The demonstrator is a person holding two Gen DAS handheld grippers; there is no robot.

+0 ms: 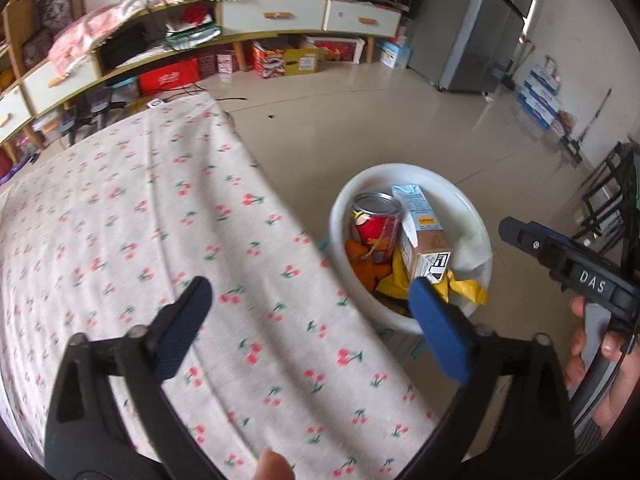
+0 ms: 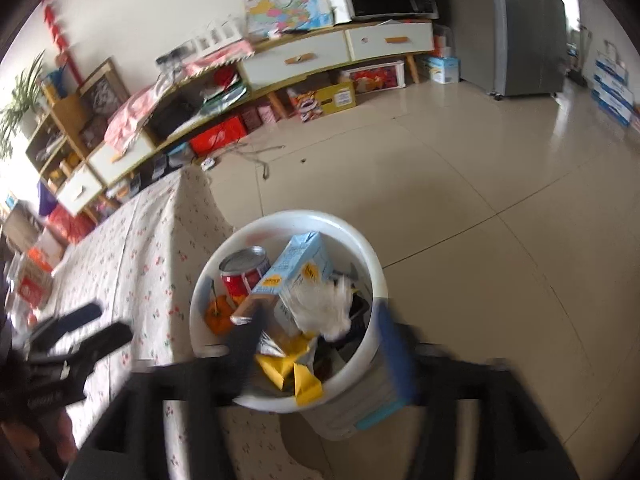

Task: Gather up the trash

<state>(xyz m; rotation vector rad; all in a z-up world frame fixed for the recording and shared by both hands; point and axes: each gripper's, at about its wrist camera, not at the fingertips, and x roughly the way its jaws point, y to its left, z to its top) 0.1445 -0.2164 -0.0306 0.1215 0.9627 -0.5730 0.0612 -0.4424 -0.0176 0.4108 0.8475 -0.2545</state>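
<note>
A white trash bin (image 1: 478, 236) (image 2: 376, 276) stands on the floor beside the table. It holds a red can (image 1: 378, 220) (image 2: 244, 270), a light blue carton (image 1: 424, 232) (image 2: 294, 266), an orange piece (image 2: 218, 314), yellow wrappers (image 1: 464, 290) (image 2: 296, 376) and crumpled white paper (image 2: 324, 306). My left gripper (image 1: 308, 320) is open and empty, over the table's right edge next to the bin. My right gripper (image 2: 320, 344) is open and empty just above the bin; it also shows at the right of the left wrist view (image 1: 560, 256).
The table wears a cherry-print cloth (image 1: 140, 240) (image 2: 140, 248). A long low cabinet (image 1: 280, 12) (image 2: 340, 52) with boxes beneath lines the far wall. A grey fridge (image 1: 492, 28) (image 2: 528, 28) stands at the back right. The tiled floor (image 2: 480, 200) spreads beyond the bin.
</note>
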